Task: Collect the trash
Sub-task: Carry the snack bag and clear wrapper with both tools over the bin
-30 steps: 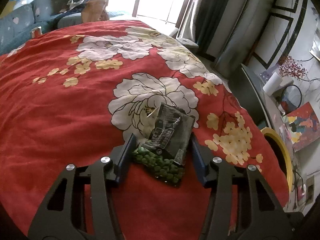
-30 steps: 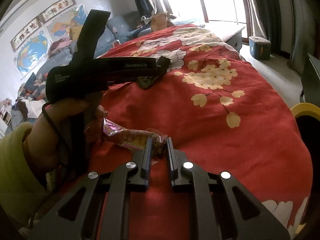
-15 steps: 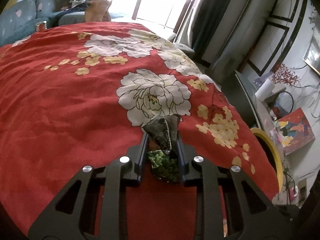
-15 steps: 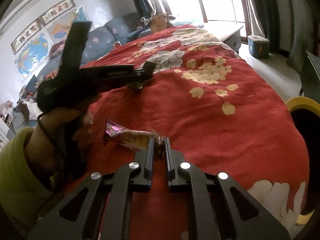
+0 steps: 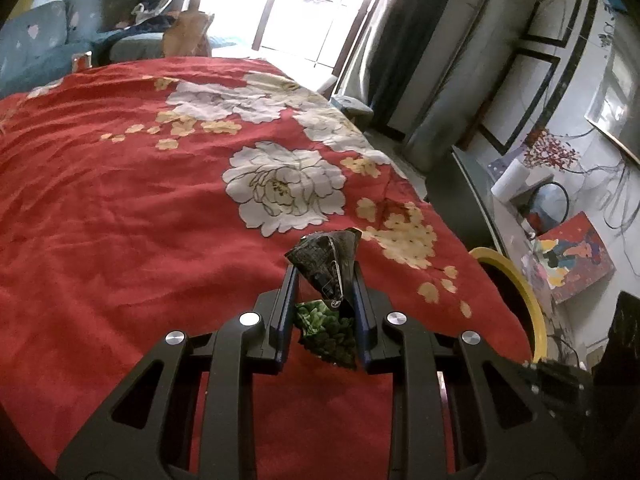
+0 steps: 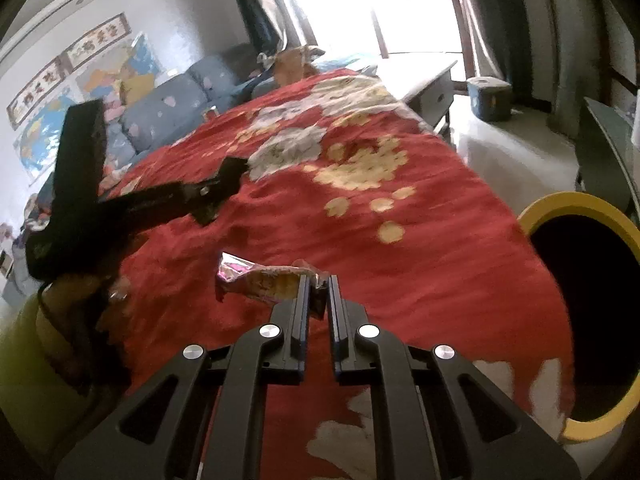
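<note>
My left gripper is shut on a crumpled dark green snack bag and holds it above the red flowered bedspread. My right gripper is shut on the end of a pink and yellow snack wrapper, lifted over the bedspread. The left gripper also shows in the right wrist view, to the left and further off. A yellow-rimmed bin stands by the bed's right edge; it also shows in the left wrist view.
A grey table with a paper roll and clutter stands right of the bed. A blue sofa and a window lie beyond the bed. A blue lidded box sits on the floor.
My left gripper closed on the green bag and lifted it off the bedspread. My right gripper, holding the wrapper, rose and swung right, so the bin came closer.
</note>
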Action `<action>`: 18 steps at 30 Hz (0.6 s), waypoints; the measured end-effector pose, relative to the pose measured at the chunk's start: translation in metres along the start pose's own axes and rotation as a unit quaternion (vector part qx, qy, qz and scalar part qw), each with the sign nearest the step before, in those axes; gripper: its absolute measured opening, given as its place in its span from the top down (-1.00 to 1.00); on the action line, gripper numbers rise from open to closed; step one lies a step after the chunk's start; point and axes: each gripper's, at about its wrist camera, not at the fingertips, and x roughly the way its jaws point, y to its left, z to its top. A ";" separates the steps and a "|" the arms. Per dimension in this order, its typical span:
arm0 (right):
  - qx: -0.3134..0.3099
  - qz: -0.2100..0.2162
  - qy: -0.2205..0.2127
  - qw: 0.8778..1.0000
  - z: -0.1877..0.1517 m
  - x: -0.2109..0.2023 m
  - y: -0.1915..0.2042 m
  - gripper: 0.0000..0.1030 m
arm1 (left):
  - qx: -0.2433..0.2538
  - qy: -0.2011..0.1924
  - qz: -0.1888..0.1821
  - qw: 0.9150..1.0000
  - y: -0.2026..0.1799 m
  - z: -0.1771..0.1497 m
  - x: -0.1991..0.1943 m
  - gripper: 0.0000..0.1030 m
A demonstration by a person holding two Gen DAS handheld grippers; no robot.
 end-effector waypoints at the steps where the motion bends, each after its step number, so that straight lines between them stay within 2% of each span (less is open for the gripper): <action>1: 0.002 -0.003 -0.003 1.000 0.000 -0.002 -0.002 0.83 | 0.001 0.000 -0.001 1.000 -0.001 -0.001 -0.001 0.64; 18: 0.046 -0.061 -0.065 0.995 0.014 -0.047 -0.050 0.84 | 0.042 -0.002 -0.027 0.999 -0.046 -0.007 -0.018 0.63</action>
